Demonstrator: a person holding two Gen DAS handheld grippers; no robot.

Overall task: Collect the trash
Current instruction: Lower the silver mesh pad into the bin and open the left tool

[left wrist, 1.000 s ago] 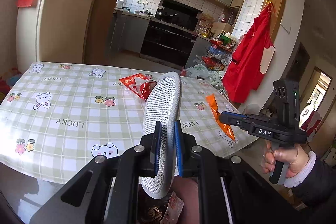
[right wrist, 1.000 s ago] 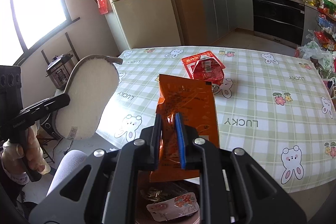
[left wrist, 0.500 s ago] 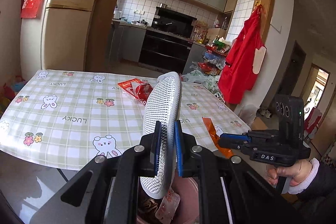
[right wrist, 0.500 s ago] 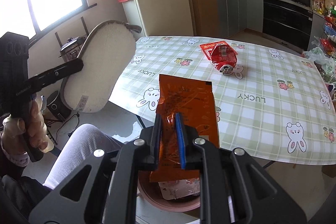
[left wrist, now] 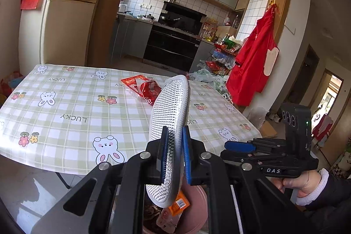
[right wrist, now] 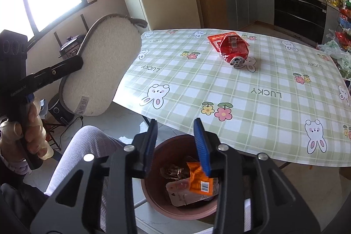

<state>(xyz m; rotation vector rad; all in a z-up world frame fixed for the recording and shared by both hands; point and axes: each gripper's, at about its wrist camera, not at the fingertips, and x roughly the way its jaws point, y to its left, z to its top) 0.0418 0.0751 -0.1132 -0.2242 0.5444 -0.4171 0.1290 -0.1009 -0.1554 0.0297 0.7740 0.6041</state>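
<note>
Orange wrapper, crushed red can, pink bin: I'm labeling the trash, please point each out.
orange wrapper (right wrist: pixel 198 179), right wrist view, on its crinkled middle.
crushed red can (right wrist: pixel 233 48), right wrist view, on its dented side.
pink bin (right wrist: pixel 153 196), right wrist view, on its left rim.

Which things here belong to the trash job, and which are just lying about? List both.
Job:
- crushed red can on the table
- red wrapper under it
- orange wrapper in the pink bin
- insole in the left gripper
- right gripper, open over the bin

Lying about:
- red apron
- fridge
</note>
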